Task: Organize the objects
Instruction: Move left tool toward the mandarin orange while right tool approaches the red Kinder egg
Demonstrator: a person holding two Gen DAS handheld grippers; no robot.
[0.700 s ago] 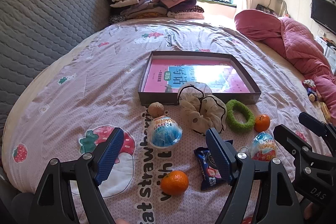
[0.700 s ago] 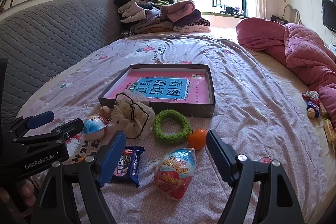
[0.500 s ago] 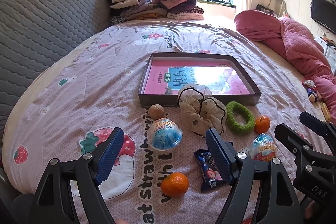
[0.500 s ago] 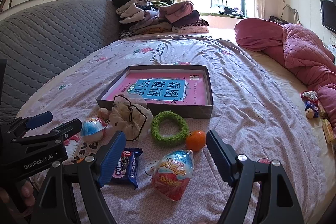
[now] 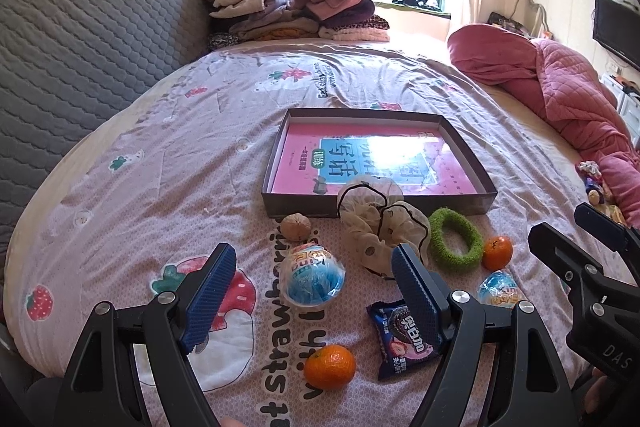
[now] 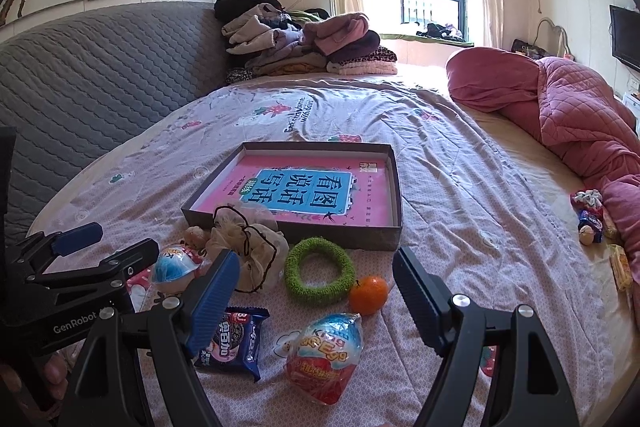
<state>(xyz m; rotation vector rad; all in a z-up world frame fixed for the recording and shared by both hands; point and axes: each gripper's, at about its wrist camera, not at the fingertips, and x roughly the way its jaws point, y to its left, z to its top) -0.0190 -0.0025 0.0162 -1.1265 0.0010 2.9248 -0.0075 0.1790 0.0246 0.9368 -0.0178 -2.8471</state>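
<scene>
Snacks, oranges and hair ties are scattered on the bedspread (image 5: 132, 203) before the box (image 6: 394, 183); the egg-shaped snack (image 6: 325, 359), judged light, crinkly and slippery, is best pinched mid-body, both left gripper (image 5: 316, 291) and right gripper (image 6: 316, 291) spread wide, empty.

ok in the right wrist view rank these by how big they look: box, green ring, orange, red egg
1. box
2. green ring and red egg: look alike in extent, and the egg lies nearer the camera, so I won't rank them
3. orange, clearly the smallest
</scene>
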